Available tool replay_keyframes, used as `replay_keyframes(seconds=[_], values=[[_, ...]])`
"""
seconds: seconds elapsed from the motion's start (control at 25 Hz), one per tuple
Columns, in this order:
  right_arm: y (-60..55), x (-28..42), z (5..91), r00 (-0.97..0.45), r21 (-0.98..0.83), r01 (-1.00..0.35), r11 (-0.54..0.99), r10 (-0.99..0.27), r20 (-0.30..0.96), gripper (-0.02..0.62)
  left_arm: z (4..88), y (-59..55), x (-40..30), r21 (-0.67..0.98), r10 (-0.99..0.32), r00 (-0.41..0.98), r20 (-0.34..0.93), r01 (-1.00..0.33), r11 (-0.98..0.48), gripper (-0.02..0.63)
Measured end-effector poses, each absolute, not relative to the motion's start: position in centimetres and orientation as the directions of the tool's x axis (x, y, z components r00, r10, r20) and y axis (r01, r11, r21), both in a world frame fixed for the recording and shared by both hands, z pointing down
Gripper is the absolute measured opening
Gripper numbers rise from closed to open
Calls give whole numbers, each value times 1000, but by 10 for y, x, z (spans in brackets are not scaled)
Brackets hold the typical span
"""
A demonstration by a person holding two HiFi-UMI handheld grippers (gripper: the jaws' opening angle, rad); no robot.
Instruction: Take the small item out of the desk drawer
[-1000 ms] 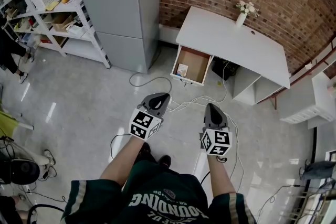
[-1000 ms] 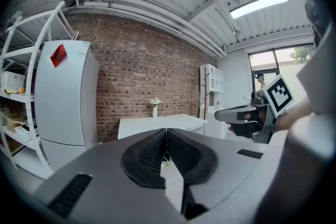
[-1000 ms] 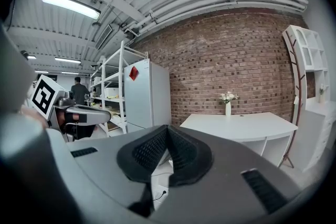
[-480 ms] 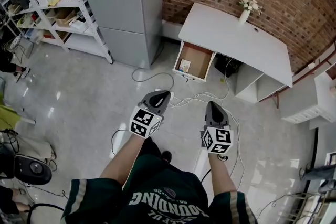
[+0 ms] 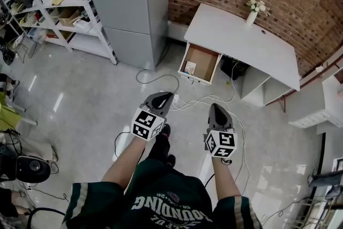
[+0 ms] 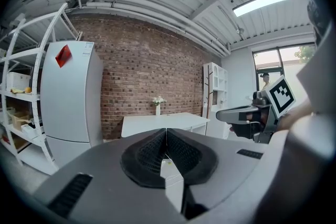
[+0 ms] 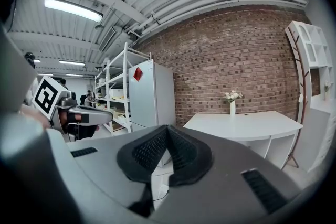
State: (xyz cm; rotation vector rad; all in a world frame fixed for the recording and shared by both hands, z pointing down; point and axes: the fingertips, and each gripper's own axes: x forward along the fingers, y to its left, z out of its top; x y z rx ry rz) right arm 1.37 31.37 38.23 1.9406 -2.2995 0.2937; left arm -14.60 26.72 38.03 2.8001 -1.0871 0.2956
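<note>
A white desk [image 5: 244, 40] stands against the brick wall, its wooden drawer [image 5: 206, 65] pulled open. A small pale item [image 5: 189, 67] lies in the drawer's near left corner. My left gripper [image 5: 167, 97] and right gripper [image 5: 216, 109] are held side by side above the floor, well short of the drawer. Both have their jaws shut with nothing between them. In the left gripper view the desk [image 6: 157, 124] shows beyond the closed jaws [image 6: 166, 135], with the other gripper [image 6: 247, 115] at right. In the right gripper view the desk [image 7: 247, 126] lies ahead past the shut jaws [image 7: 168, 131].
White cables [image 5: 187, 99] trail over the grey floor between me and the desk. A grey fridge [image 5: 131, 2] and a white shelf rack [image 5: 53, 2] stand at left. A vase of flowers [image 5: 253, 10] sits on the desk. A white shelf unit [image 5: 316, 104] is at right.
I have stepped forward a little; the desk and fridge have shifted slightly down and right in the head view. Both grippers keep their pose and stay shut.
</note>
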Motion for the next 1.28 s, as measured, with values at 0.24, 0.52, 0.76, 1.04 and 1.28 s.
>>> replay_keyframes(seconds=[0.24,0.52,0.76,1.04,1.28], values=[[311,20,386,-158,-71,-987,146,-962,224,23,382,263,-139,46,-643,730,229,-668,-742,15],[304,22,395,-156,-69,-987,144,-959,236,23,392,254,-133,56,-633,738,234,-660,-749,15],[287,22,398,-161,-59,-987,151,-956,244,23,396,237,-129,62,-625,745,234,-653,-755,15],[258,34,400,-164,-58,-986,154,-952,259,23,395,206,-112,69,-616,750,241,-646,-760,15],[222,39,403,-158,-57,-987,148,-950,270,23,401,170,-103,78,-601,758,252,-635,-768,15]])
